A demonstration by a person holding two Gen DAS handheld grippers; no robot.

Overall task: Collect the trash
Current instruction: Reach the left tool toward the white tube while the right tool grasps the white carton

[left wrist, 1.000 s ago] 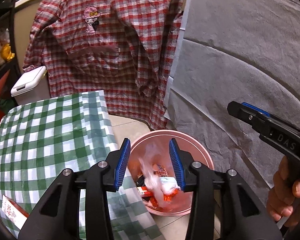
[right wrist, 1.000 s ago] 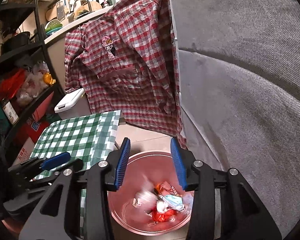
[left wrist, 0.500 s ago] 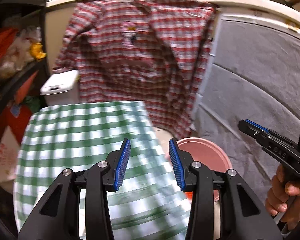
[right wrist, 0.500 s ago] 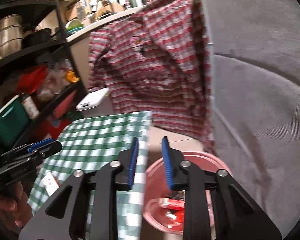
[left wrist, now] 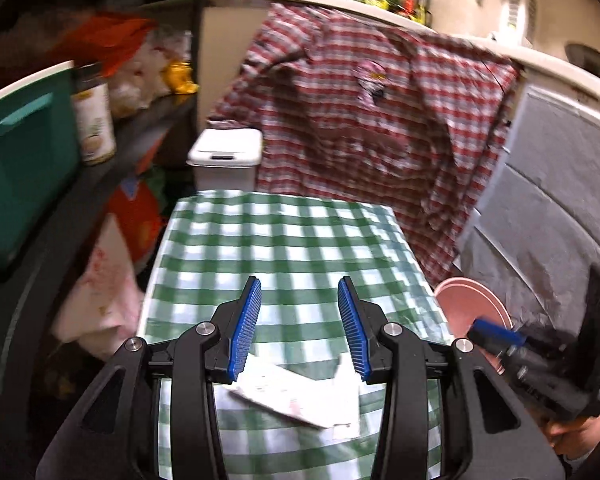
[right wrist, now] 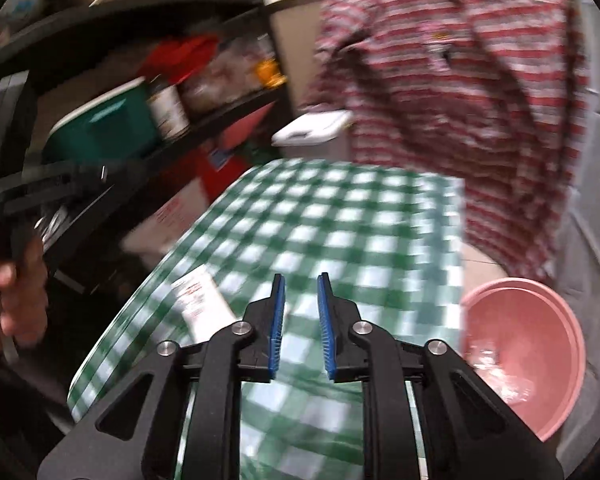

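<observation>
A white printed paper wrapper [left wrist: 296, 396] lies flat on the green-checked table [left wrist: 280, 240], just below and ahead of my left gripper [left wrist: 299, 284], which is open and empty. The same wrapper [right wrist: 198, 300] sits left of my right gripper [right wrist: 300, 280], whose jaws are narrow and opening with nothing between them. The pink bin [right wrist: 520, 344] stands on the floor right of the table, its contents blurred. In the left wrist view the pink bin [left wrist: 468, 304] peeks out behind the right gripper's blue tip [left wrist: 496, 336].
A red plaid shirt [left wrist: 380, 100] hangs over the counter behind the table. A white lidded bin [left wrist: 224, 152] stands at the table's far edge. Dark shelves [left wrist: 100, 160] with a teal box [left wrist: 24, 152] and a jar line the left. Grey cloth [left wrist: 548, 200] covers the right.
Both grippers swung left from above the pink bin to above the checked table. The right gripper's jaws narrowed. The wrapper on the table came into view under the left gripper.
</observation>
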